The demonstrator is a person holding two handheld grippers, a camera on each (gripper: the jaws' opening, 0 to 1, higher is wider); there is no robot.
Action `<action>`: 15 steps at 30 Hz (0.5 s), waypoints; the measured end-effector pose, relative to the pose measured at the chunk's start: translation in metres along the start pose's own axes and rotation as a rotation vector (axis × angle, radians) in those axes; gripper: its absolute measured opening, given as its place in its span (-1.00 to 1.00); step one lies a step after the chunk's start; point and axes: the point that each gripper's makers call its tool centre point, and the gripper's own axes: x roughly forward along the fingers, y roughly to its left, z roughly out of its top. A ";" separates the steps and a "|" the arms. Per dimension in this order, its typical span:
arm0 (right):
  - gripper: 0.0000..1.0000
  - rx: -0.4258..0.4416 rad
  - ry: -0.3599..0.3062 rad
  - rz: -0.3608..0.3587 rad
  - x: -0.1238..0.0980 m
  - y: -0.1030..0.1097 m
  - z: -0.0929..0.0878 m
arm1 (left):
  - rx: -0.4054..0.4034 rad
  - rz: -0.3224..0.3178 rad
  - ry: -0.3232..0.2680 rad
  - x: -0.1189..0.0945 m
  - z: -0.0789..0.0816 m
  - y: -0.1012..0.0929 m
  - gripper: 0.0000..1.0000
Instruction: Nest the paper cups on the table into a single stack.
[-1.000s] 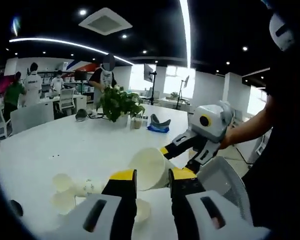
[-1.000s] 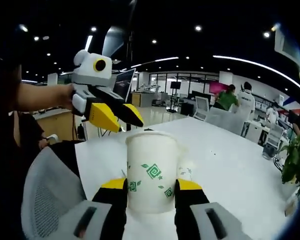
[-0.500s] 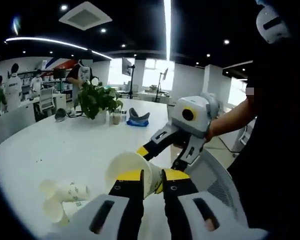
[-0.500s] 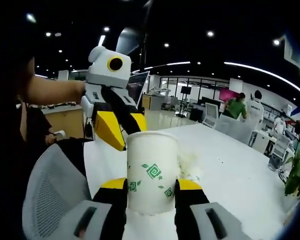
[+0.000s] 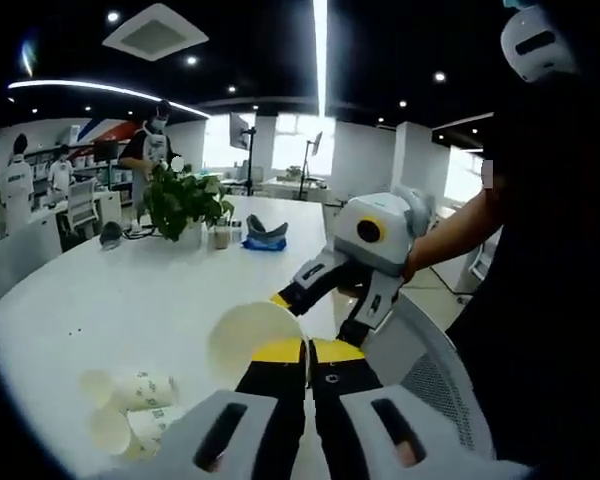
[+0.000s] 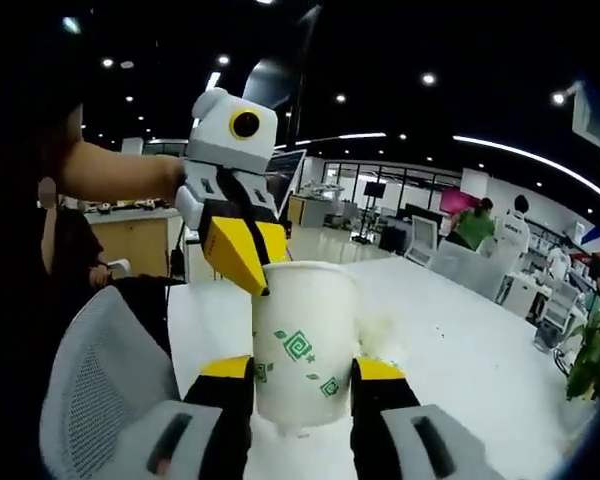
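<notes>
A: Left gripper view, item one: left hand-held gripper point(image 5: 307, 352), jaws nearly together, apparently pinching the rim wall of a white paper cup point(image 5: 252, 338) lying tilted, mouth toward the camera. Right hand-held gripper point(image 5: 315, 310) reaching in from the right side, jaws either side of the same cup's body.

B: Right gripper view, same item: right hand-held gripper point(image 6: 302, 372) clamped on the cup point(image 6: 302, 340), upright between both jaws. Left hand-held gripper point(image 6: 242, 255) tipped down, yellow tips at the rim, probably nipping the lip to separate or steady the cup.

A: Item two: spare cups point(image 5: 130, 405), lying on their sides near the surface's point(image 5: 110, 300) near edge, low left in the left gripper view. Not yet nested.

B: Markings: green square-spiral motifs and small green diamonds printed on the held cup. No legible brand, label or text.

A: Background: potted plant point(image 5: 180, 205) toward the far edge; grey mesh chair point(image 6: 95, 385) beside the surface.
</notes>
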 end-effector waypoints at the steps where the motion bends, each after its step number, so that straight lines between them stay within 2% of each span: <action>1: -0.13 0.003 -0.004 -0.010 -0.001 -0.002 0.000 | 0.000 0.007 -0.002 -0.001 0.002 0.002 -1.00; 7: 0.03 0.066 -0.015 -0.046 -0.008 -0.009 -0.006 | 0.036 0.047 0.040 -0.005 -0.003 0.015 -1.00; 12: 0.16 0.115 -0.010 -0.087 -0.018 -0.016 -0.018 | 0.084 0.069 0.123 -0.002 -0.019 0.023 -1.00; 15: 0.26 0.132 -0.017 -0.114 -0.023 -0.020 -0.022 | 0.097 0.072 0.150 0.000 -0.024 0.025 -1.00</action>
